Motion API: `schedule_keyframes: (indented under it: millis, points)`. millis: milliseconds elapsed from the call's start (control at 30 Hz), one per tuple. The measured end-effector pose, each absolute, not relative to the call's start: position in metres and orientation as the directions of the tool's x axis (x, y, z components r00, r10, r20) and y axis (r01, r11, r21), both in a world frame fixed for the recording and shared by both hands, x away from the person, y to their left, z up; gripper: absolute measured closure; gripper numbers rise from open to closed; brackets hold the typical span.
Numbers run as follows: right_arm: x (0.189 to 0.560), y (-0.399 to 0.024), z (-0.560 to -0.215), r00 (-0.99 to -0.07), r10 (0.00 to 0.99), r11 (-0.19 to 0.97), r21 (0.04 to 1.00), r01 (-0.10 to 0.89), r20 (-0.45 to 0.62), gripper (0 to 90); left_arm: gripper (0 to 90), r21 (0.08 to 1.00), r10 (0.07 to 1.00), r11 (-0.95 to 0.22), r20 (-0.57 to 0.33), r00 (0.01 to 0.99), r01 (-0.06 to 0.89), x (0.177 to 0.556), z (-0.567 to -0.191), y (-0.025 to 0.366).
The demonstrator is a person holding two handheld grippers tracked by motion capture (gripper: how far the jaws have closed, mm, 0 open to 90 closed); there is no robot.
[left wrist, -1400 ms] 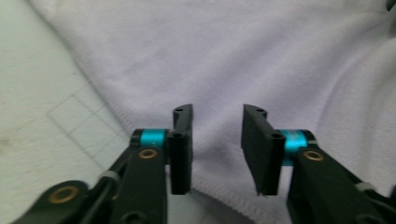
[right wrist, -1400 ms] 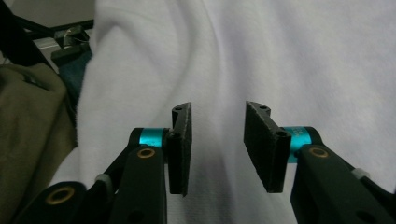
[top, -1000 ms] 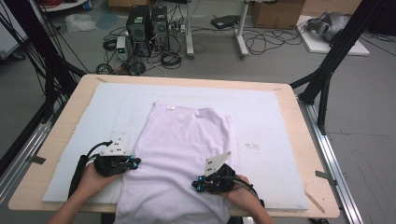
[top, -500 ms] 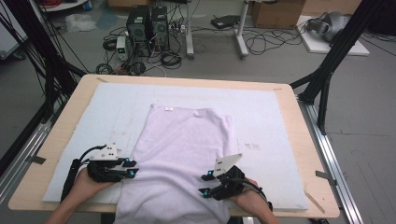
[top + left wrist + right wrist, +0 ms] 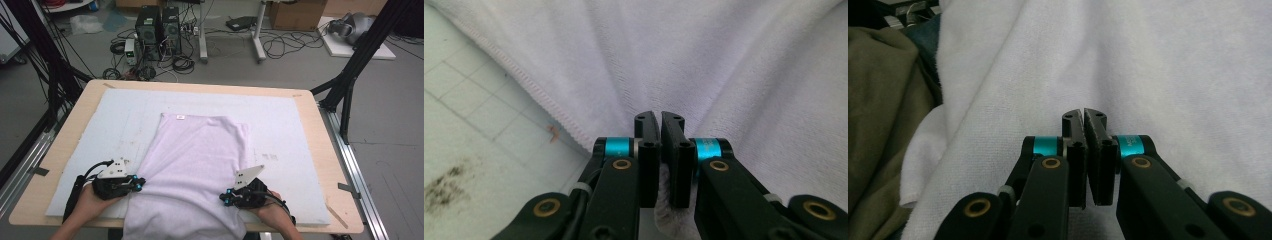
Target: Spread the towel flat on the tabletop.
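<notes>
A pale lilac cloth (image 5: 197, 160) with a small label (image 5: 180, 117) at its far edge lies flat on the light mat (image 5: 280, 125) and hangs over the table's front edge. My left gripper (image 5: 140, 182) sits at the cloth's left edge near the front. Its jaws have just been closing and now stand shut, with a pinch of the cloth's hem between them (image 5: 660, 117). My right gripper (image 5: 225, 197) is at the cloth's right edge. Its jaws have also just been closing and are shut (image 5: 1083, 114) on a thin fold of cloth.
The mat covers most of a wooden table (image 5: 325, 165). Olive fabric (image 5: 878, 125) shows beside the hanging cloth. Black frame legs (image 5: 350, 85) stand at both sides. Computer towers (image 5: 160, 25) and cables lie on the floor beyond.
Both grippers shifted slightly outward and toward the front edge, the right one a little to the right. The cloth lies much as before.
</notes>
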State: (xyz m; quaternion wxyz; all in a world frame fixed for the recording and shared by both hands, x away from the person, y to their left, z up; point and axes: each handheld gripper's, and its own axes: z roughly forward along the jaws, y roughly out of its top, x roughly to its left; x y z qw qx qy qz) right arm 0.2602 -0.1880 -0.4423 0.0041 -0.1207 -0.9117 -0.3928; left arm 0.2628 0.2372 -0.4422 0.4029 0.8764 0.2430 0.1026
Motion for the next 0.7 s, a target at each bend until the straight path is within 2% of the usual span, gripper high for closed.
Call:
schedule_keyframes:
  millis: [433,500,533,600,700]
  points:
    - [0.239,-0.189,-0.434,-0.981,0.145,0.644,0.741,0.191,0.128,86.7,85.4,0.761,0.482,-0.560,-0.022,0.876,0.327,0.235,-0.434,0.246]
    - [0.243,-0.192,-0.431,-0.977,0.160,0.615,0.759,0.212,0.143,79.5,82.9,0.773,0.483,-0.541,-0.035,0.875,0.330,0.239,-0.432,0.246]
    - [0.248,-0.196,-0.427,-0.972,0.191,0.591,0.774,0.227,0.140,75.2,78.0,0.780,0.493,-0.528,-0.041,0.869,0.336,0.243,-0.430,0.246]
    - [0.260,-0.201,-0.420,-0.964,0.237,0.572,0.786,0.237,0.118,72.6,71.8,0.790,0.510,-0.512,-0.037,0.859,0.338,0.253,-0.426,0.245]
    - [0.282,-0.207,-0.413,-0.948,0.307,0.558,0.790,0.254,0.087,68.0,68.0,0.809,0.537,-0.485,-0.027,0.843,0.334,0.271,-0.421,0.241]
